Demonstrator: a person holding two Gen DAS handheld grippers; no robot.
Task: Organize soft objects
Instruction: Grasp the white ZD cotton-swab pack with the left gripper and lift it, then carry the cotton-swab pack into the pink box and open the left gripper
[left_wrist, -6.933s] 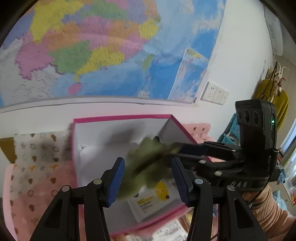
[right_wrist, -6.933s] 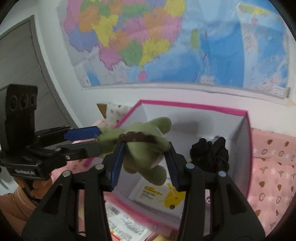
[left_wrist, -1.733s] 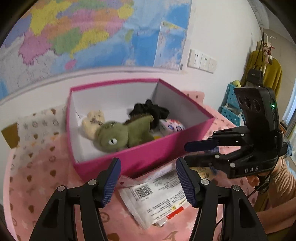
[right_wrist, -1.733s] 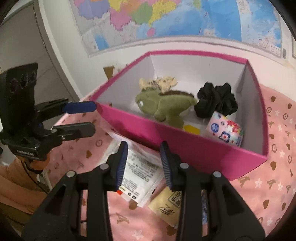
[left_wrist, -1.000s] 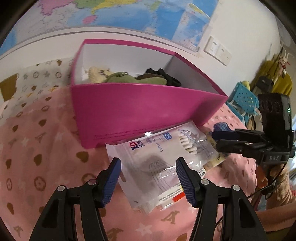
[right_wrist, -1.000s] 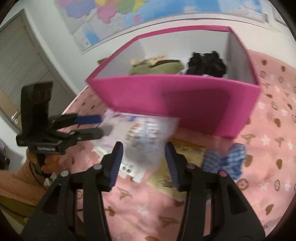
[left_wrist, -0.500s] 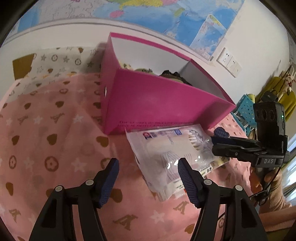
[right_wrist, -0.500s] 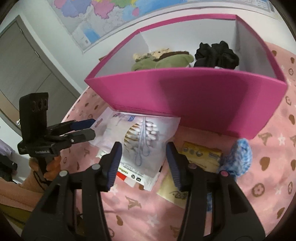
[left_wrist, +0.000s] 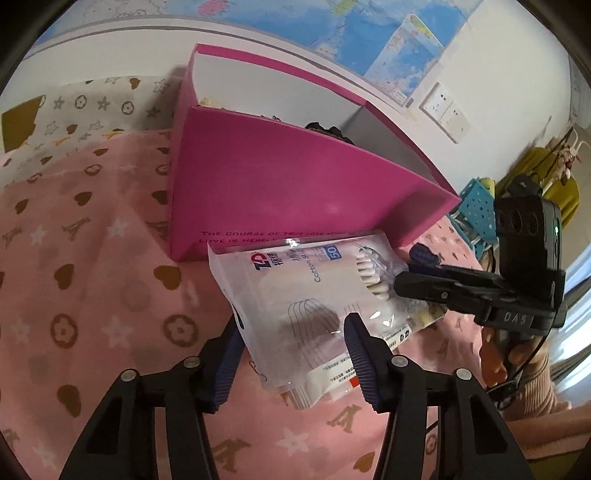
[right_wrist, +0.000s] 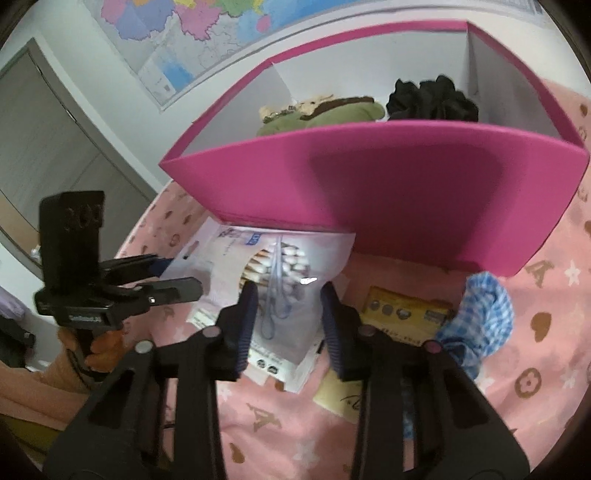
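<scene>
the scene is seen from two wrist fisheyes, both tilted down and set pretty close over a pink tablecloth (left_wrist: 92, 295). the pink box (left_wrist: 295, 192) is faced from its left front corner in the left view, and square-on in the right view (right_wrist: 406, 192). the cotton swab bag (left_wrist: 314, 295) is shared, and each gripper is caught by the other camera.

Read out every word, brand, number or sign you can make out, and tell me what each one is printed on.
"ZD", "50" and "Cotton": on the clear cotton swab bag.
"THE COURSE OF TRUE LOVE" and, under it, "LOVE IS MERE": on the pink box front wall; the rest is hidden by the bag.
"DAS": on the right gripper body.
Too small or blurred: the bag's other print, the yellow packet, the wall map.
</scene>
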